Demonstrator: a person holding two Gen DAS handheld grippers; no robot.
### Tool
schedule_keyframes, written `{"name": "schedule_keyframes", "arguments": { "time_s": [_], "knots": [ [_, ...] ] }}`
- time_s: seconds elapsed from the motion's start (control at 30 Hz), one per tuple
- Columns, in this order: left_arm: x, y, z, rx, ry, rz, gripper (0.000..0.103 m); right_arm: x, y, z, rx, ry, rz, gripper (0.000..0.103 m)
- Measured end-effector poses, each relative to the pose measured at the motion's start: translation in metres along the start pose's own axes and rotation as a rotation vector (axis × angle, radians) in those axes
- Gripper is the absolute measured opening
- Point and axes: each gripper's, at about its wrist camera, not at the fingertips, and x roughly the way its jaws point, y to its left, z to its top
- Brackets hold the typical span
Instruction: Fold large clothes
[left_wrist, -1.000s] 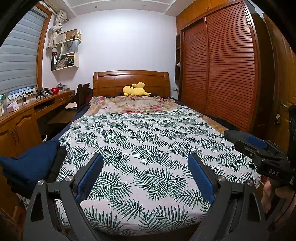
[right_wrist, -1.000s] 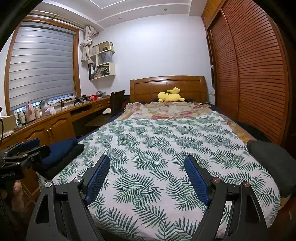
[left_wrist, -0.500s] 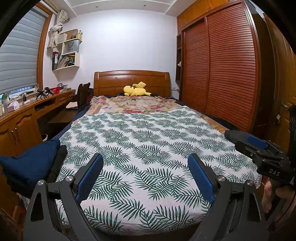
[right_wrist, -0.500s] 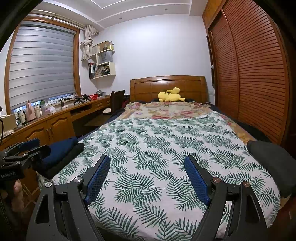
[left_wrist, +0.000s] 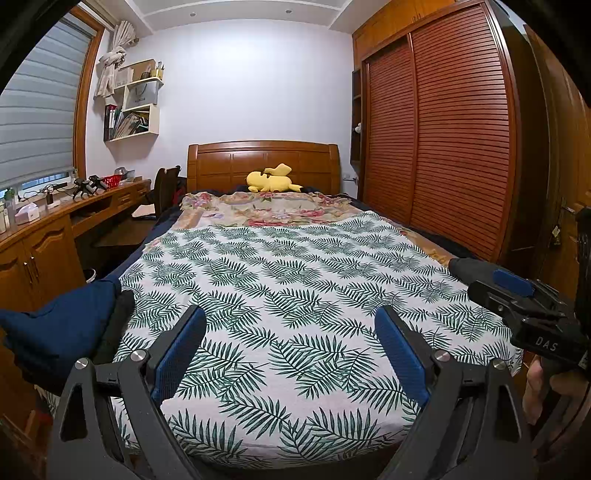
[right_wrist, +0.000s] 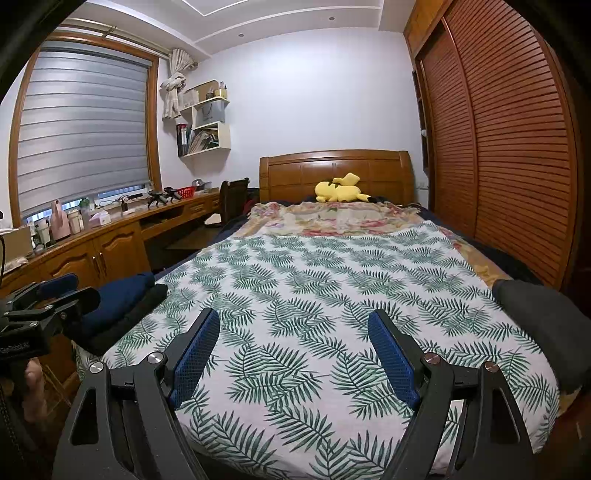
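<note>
A bed with a white, green-leaf sheet (left_wrist: 295, 295) fills both views (right_wrist: 317, 295). A folded navy garment (left_wrist: 55, 325) lies on a black one (left_wrist: 118, 321) at the bed's near left corner; both show in the right wrist view (right_wrist: 118, 299). A dark grey garment (right_wrist: 543, 325) lies at the near right edge. My left gripper (left_wrist: 290, 350) is open and empty above the foot of the bed. My right gripper (right_wrist: 293, 350) is open and empty too; it shows at the right of the left wrist view (left_wrist: 517, 295).
A floral blanket (left_wrist: 269, 210) and a yellow plush toy (left_wrist: 271, 179) lie near the wooden headboard (left_wrist: 262, 158). A wooden desk (left_wrist: 48, 236) with small items runs along the left wall. A slatted wardrobe (left_wrist: 443, 140) stands along the right.
</note>
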Motion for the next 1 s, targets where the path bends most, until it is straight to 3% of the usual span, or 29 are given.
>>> {"name": "schedule_keyframes", "arguments": {
  "time_s": [1.0],
  "knots": [
    [-0.0010, 0.0008, -0.0031, 0.001, 0.005, 0.001, 0.093, -0.0003, -0.0016, -0.0001, -0.001, 0.002, -0.002, 0.084]
  ]
}}
